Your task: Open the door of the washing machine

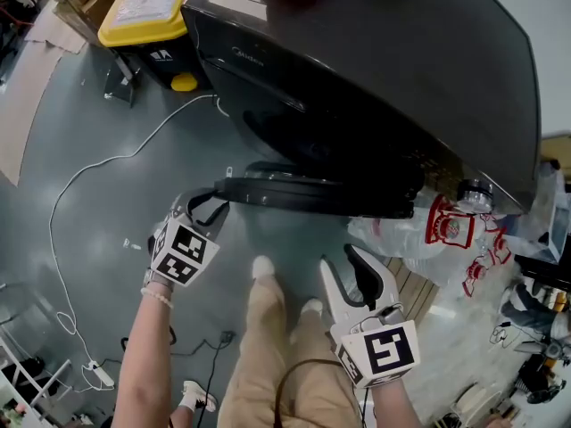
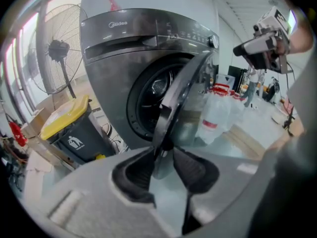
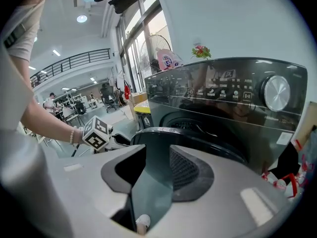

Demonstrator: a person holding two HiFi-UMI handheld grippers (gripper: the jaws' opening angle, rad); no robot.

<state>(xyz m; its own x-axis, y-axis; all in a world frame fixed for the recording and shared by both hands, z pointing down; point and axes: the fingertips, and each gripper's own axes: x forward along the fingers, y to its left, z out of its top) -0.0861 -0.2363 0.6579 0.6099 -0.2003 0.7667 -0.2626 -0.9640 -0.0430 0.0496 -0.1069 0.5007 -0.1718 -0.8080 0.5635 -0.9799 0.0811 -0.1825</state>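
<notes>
The dark grey washing machine (image 1: 375, 52) fills the top of the head view. Its round door (image 1: 312, 194) stands swung out, seen edge-on in front of the drum opening (image 2: 151, 95). My left gripper (image 1: 214, 205) is at the door's free left edge. In the left gripper view the door's rim (image 2: 181, 93) runs down between the pads, and the left gripper (image 2: 162, 155) is shut on it. My right gripper (image 1: 352, 275) hangs below the door, open with nothing between its fingers. In the right gripper view the right gripper (image 3: 158, 162) looks over the door (image 3: 198, 140) toward the control panel (image 3: 228, 90).
A yellow-lidded bin (image 1: 147, 12) stands left of the machine. A white cable (image 1: 98, 168) loops across the floor to a power strip (image 1: 98, 374). Plastic bags with bottles (image 1: 428, 230) lie at the right. A pedestal fan (image 2: 59, 53) stands behind the bin. The person's shoes (image 1: 263, 270) are under the door.
</notes>
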